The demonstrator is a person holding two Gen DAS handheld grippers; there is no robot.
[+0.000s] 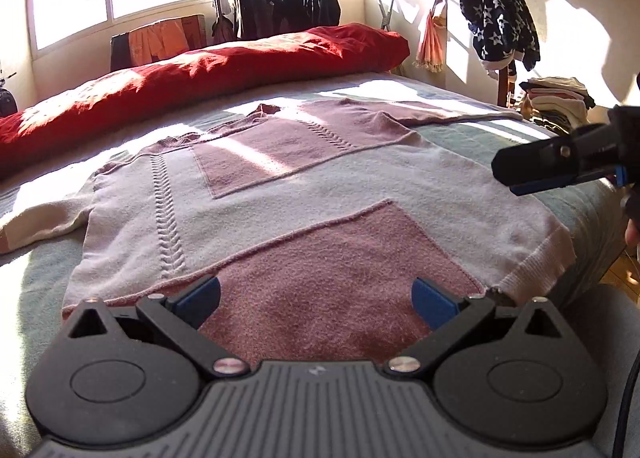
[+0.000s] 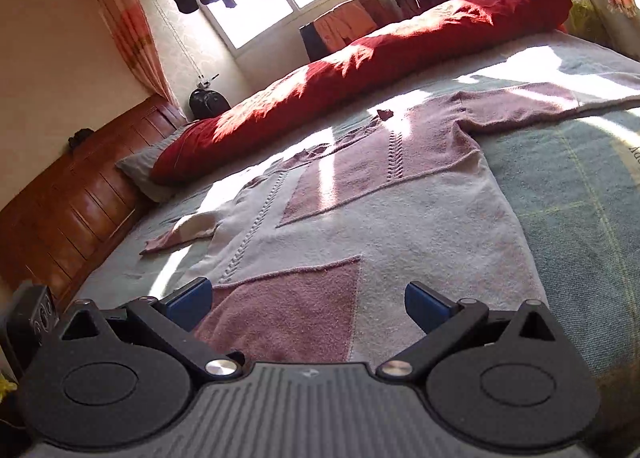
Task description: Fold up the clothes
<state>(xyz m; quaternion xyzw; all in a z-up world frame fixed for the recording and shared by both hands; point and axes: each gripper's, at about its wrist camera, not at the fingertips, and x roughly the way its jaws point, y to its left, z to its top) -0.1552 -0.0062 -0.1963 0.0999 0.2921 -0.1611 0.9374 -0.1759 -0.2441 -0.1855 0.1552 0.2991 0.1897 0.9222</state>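
Hovering with its blue-padded fingers spread wide, the left gripper (image 1: 316,300) holds nothing; the pink-and-cream sweater (image 1: 304,193) lies flat on the bed (image 1: 580,193) directly ahead of and beneath it, the dark pink hem patch between its fingertips. The right gripper (image 2: 308,304) is likewise released, fingers wide apart and empty, above the same hem edge. Seen from the left wrist, that right gripper (image 1: 524,173) sits off to the right, above the sweater's side. Beyond the sweater lies a red duvet (image 1: 200,77).

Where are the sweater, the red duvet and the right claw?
sweater (image 1: 320,193), left wrist view, pale middle panel.
red duvet (image 1: 224,69), left wrist view, sunlit top.
right claw (image 2: 308,308), right wrist view, between its open fingertips.
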